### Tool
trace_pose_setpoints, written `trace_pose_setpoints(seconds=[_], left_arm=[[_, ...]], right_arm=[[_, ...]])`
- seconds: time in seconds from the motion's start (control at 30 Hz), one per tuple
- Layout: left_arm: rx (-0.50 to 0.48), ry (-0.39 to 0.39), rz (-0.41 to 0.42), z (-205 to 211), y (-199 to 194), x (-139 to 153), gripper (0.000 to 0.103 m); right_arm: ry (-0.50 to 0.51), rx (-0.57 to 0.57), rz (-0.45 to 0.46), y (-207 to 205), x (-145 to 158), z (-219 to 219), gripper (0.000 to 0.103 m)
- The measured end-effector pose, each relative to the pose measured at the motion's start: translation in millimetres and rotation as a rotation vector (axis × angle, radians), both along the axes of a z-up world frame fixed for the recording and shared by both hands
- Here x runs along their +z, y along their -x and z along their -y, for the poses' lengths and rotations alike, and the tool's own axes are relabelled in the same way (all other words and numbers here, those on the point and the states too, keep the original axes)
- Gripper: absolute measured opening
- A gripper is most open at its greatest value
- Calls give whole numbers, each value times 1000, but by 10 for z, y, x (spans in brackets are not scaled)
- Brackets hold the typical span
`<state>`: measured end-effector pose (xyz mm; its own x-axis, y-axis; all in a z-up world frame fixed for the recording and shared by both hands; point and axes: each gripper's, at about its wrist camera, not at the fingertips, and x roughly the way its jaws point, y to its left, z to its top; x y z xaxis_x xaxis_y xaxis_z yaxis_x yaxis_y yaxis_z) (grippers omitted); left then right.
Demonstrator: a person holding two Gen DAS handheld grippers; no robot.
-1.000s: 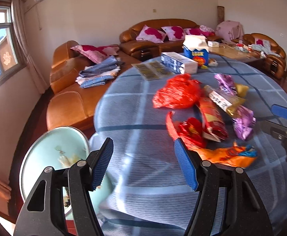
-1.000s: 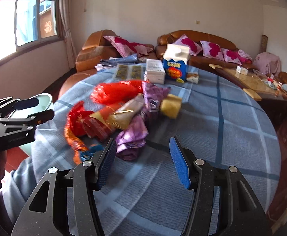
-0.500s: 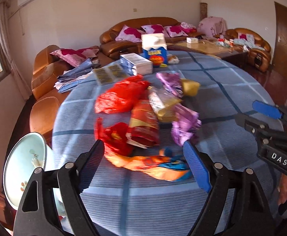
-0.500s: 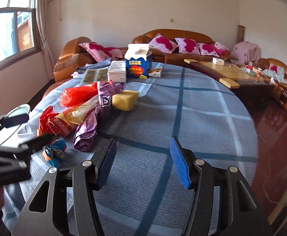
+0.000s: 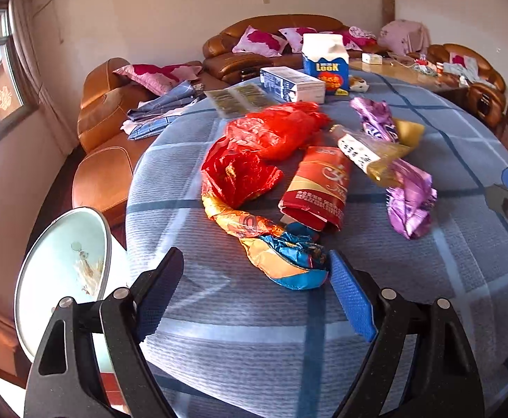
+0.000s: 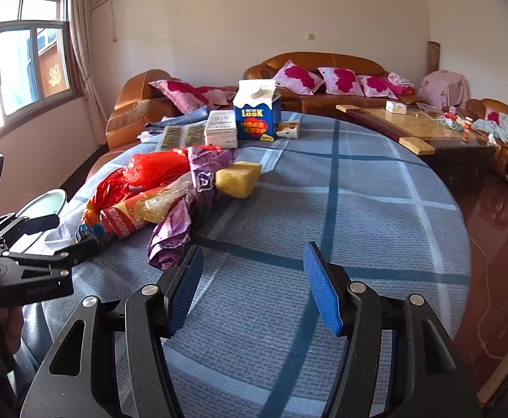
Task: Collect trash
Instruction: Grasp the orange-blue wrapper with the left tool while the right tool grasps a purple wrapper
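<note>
Left gripper [image 5: 254,289] fingers apart, orange wrapper [image 5: 274,247] at twelve o'clock; right gripper [image 6: 252,287] apart over the tablecloth [image 6: 358,209].

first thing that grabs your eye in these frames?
The heap of crumpled red plastic bags and shiny purple foil wrappers mid-table on the blue checked tablecloth. Nearest the open left gripper lies an orange-and-blue foil wrapper; a pale green bin stands beside the table.

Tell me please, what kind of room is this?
Most likely a home living room: leather sofas with pillows, a coffee table, a window, and a cloth-covered table strewn with wrappers.
</note>
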<state>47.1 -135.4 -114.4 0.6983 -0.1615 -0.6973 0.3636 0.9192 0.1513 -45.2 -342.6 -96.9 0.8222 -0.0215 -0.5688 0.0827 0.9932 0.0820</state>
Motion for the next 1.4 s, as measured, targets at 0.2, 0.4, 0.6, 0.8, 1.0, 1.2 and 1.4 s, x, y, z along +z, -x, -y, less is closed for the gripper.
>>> trace_pose_setpoints(seconds=[0.2, 0.4, 0.6, 0.8, 1.0, 1.2, 1.4], left_arm=[[-76, 58, -53, 6, -1, -40, 50], [-121, 81, -48, 4, 37, -28, 29], [-103, 105, 21, -189, 77, 179, 25], [-50, 140, 86, -390, 24, 410, 24], [-24, 158, 93, -556, -13, 448, 24], [-25, 161, 55, -563, -8, 263, 24], [-43, 167, 67, -560, 68, 285, 25]], right_arm=[[2, 31, 13, -119, 106, -150, 59], [18, 44, 29, -262, 221, -248, 59], [11, 18, 44, -430, 322, -160, 59], [3, 34, 32, -834, 392, -185, 52], [-24, 39, 1, -805, 363, -255, 51], [-65, 72, -126, -684, 48, -372, 44], [-120, 152, -226, -810, -98, -457, 25]])
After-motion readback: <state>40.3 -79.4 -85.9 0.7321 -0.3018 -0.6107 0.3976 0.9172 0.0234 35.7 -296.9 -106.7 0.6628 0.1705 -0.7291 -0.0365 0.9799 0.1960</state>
